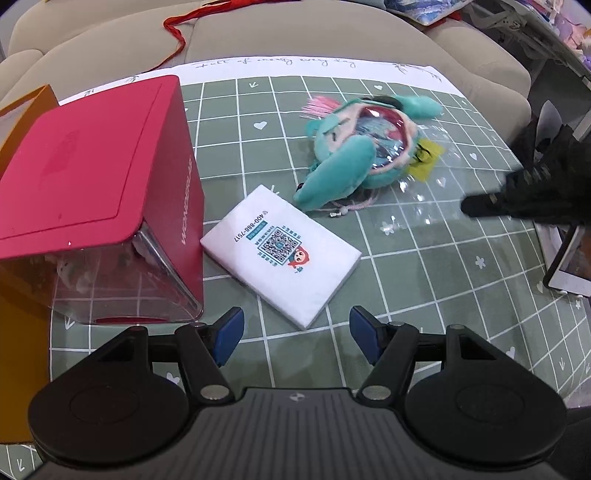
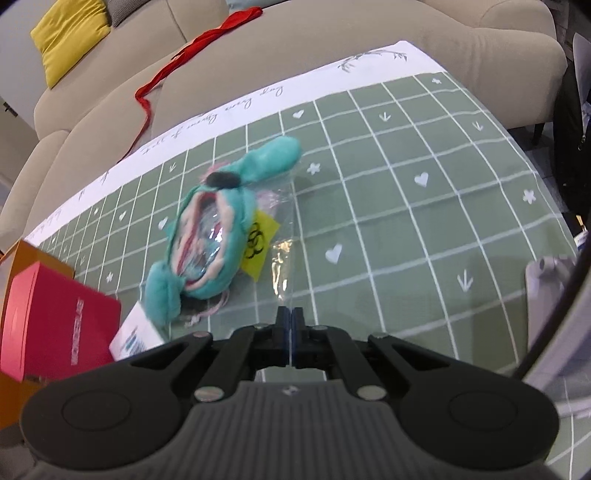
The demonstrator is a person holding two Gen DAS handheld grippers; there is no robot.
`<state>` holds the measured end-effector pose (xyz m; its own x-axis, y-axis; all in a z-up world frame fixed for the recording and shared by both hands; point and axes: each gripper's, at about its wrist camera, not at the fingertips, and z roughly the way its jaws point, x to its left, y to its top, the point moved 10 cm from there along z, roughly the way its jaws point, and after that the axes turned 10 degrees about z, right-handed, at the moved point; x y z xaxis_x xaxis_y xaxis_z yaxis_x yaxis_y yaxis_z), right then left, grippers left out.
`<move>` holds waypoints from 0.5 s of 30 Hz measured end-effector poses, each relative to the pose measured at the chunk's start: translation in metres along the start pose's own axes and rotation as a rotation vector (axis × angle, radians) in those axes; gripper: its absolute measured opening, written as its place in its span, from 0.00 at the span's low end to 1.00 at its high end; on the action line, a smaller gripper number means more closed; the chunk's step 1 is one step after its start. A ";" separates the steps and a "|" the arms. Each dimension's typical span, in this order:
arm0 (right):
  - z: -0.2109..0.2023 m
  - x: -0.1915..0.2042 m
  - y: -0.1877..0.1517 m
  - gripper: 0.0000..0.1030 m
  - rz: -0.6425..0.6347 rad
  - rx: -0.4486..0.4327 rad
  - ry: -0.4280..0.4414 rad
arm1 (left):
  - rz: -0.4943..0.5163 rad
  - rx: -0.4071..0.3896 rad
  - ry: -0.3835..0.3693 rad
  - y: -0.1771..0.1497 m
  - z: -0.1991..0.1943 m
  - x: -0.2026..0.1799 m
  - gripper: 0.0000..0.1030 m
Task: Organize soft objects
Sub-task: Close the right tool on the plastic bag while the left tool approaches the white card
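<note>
A teal plush toy (image 1: 347, 155) with pink trim lies on the green checked tablecloth (image 1: 424, 277), inside a clear plastic bag (image 1: 413, 206) that bears a yellow sticker (image 1: 426, 158). In the right wrist view the plush toy (image 2: 207, 236) is left of centre and the clear bag (image 2: 282, 266) stretches towards my right gripper (image 2: 291, 314), which is shut with a thin edge of the film pinched between its pads. From the left wrist view, the right gripper (image 1: 469, 206) shows as a black shape. A white tissue pack (image 1: 280, 251) lies just ahead of my left gripper (image 1: 295, 321), which is open and holds nothing.
A red box (image 1: 96, 184) with a clear front stands at the left, with an orange box (image 1: 26, 110) behind it. A beige sofa (image 1: 295, 33) with a red ribbon (image 1: 177, 26) runs behind the table. A white device (image 1: 565, 273) sits at the right edge.
</note>
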<state>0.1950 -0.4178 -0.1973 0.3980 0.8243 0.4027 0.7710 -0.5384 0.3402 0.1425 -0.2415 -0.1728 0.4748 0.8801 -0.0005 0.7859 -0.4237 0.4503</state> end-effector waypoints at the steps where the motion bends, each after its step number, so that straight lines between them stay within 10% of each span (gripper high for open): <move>1: -0.003 0.000 -0.005 0.00 -0.003 0.003 0.001 | -0.001 -0.001 -0.001 0.001 0.000 0.000 0.75; 15: 0.004 -0.019 -0.032 0.00 0.026 0.064 0.009 | -0.158 0.064 -0.008 0.023 0.028 0.011 0.75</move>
<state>0.1650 -0.4156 -0.2195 0.4140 0.8085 0.4183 0.7909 -0.5470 0.2744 0.1767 -0.2471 -0.1876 0.3464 0.9351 -0.0743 0.8745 -0.2932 0.3864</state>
